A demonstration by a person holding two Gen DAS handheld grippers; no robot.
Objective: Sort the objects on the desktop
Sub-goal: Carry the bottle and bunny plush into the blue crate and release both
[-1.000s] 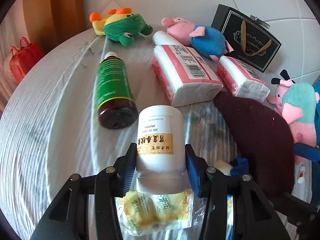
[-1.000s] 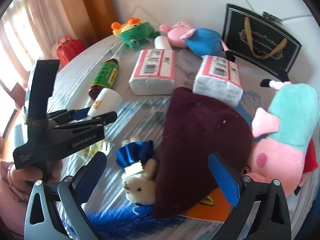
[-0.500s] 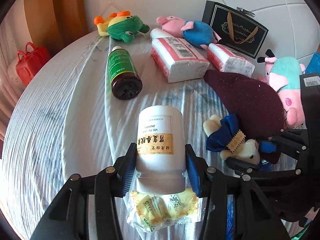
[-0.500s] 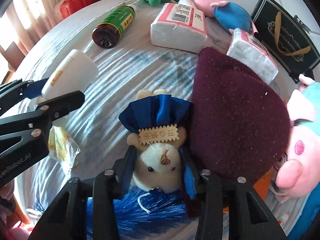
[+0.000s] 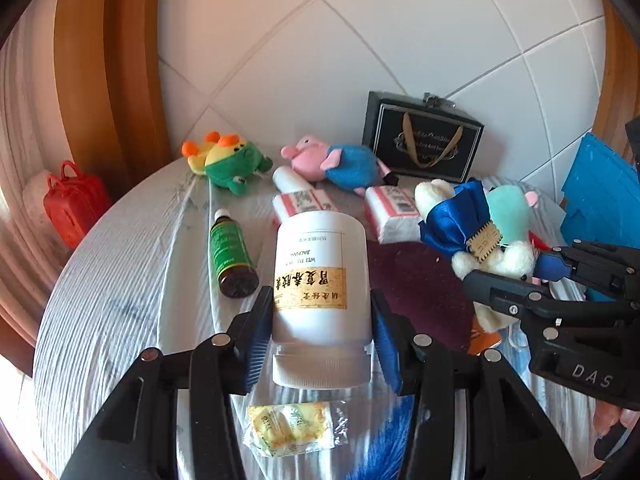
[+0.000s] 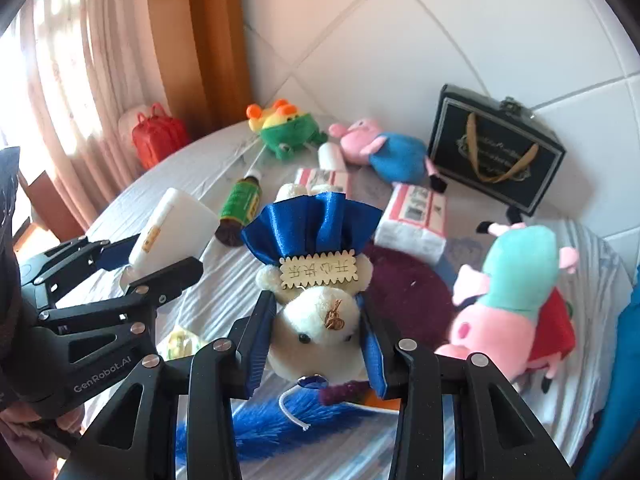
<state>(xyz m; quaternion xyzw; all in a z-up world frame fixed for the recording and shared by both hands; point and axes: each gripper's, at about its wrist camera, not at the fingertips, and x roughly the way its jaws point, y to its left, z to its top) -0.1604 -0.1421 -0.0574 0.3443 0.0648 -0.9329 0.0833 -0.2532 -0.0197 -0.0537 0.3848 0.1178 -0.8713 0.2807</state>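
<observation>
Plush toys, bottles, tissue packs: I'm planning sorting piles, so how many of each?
Plush toys: 4 (frog, blue-bodied pig, teal-dressed pig, held bear)
Bottles: 3 (white, green-labelled, small white)
Tissue packs: 2 ()
Total: 9

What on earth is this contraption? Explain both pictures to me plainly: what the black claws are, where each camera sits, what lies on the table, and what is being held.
There is no robot here. A person holds a black two-finger claw in each hand, and each claw carries a wide-angle camera looking forward along its fingers.

In the left claw's view, the left gripper is clamped on a white bottle with a gold label. The other claw shows at the right edge.

In the right claw's view, the right gripper squeezes a small cream bear in a blue satin dress.

On the striped cloth lie a green-labelled bottle, two tissue packs, a frog plush, two pig plushes, a maroon cloth, a yellow sachet and, by the wall, a black gift bag.
</observation>
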